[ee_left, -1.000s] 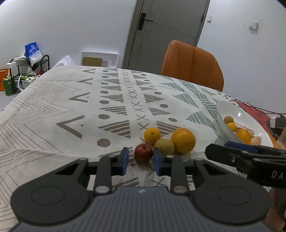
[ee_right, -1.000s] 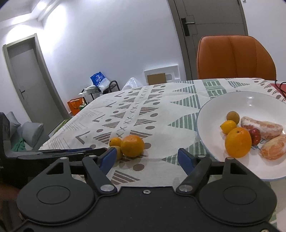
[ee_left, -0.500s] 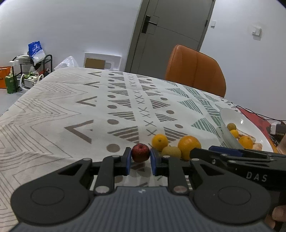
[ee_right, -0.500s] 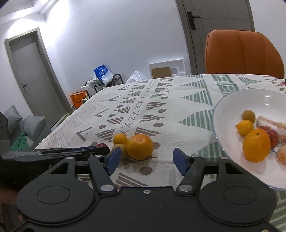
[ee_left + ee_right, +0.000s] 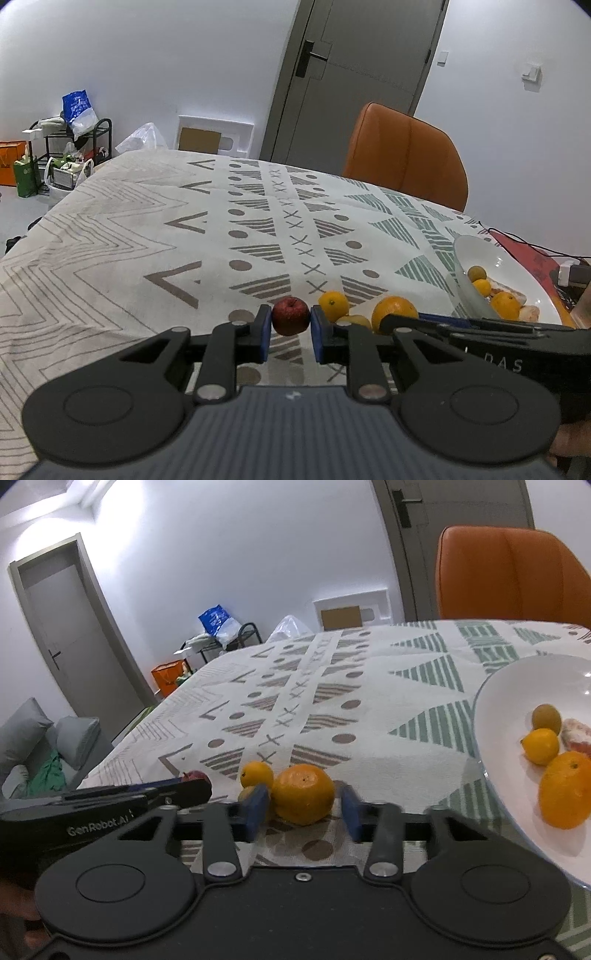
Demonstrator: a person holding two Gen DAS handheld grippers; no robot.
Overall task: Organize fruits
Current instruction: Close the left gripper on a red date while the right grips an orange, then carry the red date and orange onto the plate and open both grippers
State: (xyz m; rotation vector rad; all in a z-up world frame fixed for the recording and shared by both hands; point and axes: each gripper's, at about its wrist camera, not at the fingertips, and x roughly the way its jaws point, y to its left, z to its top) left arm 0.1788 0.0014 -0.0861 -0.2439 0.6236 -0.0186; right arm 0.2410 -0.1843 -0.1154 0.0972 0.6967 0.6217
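My left gripper (image 5: 291, 325) is shut on a small red apple (image 5: 291, 316) and holds it just above the patterned tablecloth. Right of it lie a small orange (image 5: 333, 305), a yellow-green fruit (image 5: 355, 320) and a large orange (image 5: 394, 310). My right gripper (image 5: 303, 808) is open, its blue pads either side of the large orange (image 5: 303, 798), apart from it. The small orange (image 5: 257, 774) sits behind its left pad. The apple (image 5: 195, 775) peeks over the left gripper's body. The white plate (image 5: 491, 716) at right holds several fruits.
An orange chair (image 5: 406, 157) stands at the table's far side. A black cable and a white adapter (image 5: 569, 272) lie at the right edge past the plate. A shelf rack with bags (image 5: 70, 147) and a sofa (image 5: 40, 753) stand off the table to the left.
My left gripper closed on the red apple and lifted it slightly. My right gripper moved left and forward until its open pads bracket the large orange.
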